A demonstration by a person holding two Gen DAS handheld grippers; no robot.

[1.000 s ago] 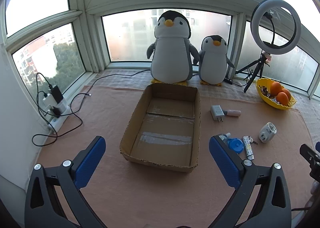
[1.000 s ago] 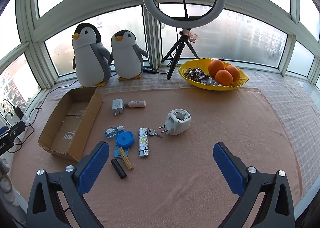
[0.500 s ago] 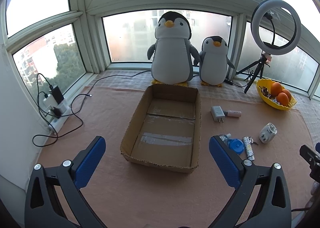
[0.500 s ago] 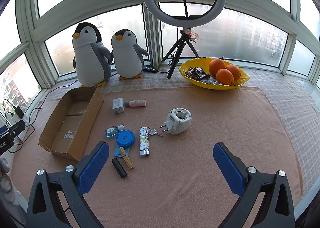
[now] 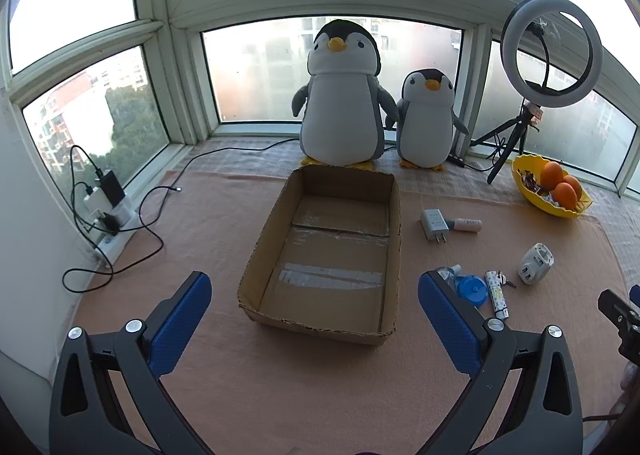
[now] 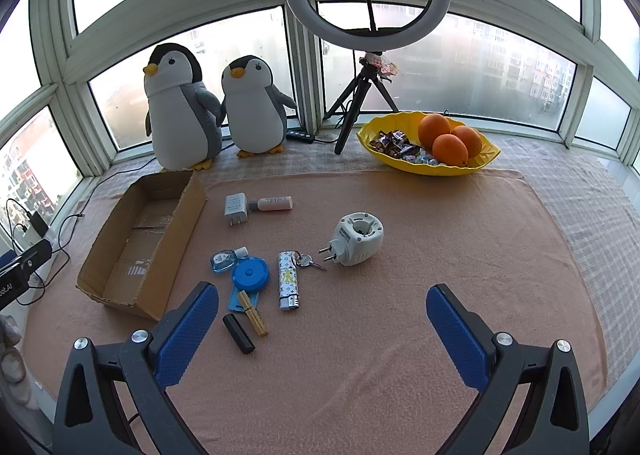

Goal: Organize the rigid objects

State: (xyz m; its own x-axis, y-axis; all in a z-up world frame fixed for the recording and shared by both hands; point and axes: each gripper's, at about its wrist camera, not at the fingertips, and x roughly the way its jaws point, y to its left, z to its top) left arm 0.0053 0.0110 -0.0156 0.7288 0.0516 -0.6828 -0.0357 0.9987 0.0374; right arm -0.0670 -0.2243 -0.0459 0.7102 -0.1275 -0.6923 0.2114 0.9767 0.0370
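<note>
- Left tool [image 5: 314, 309]: blue pads spread wide apart, holding nothing, hovering over the near end of the empty cardboard box [image 5: 276, 211].
- Right tool [image 6: 322, 317]: pads wide apart, empty, above the peach cloth on the desk [image 6: 460, 235].
- From the right tool, the lighter [image 6: 288, 279] lies at 11 o'clock, the white plug adapter [image 6: 358, 239] at 12, the black tube [image 6: 239, 333] at 9.
- The white charger [image 6: 235, 207] lies farther back at 11 o'clock, beside the box.

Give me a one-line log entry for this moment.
left gripper: open, empty, facing box | right gripper: open, empty, over cloth | box: empty | lighter, plug, charger: on cloth, unsorted
</note>
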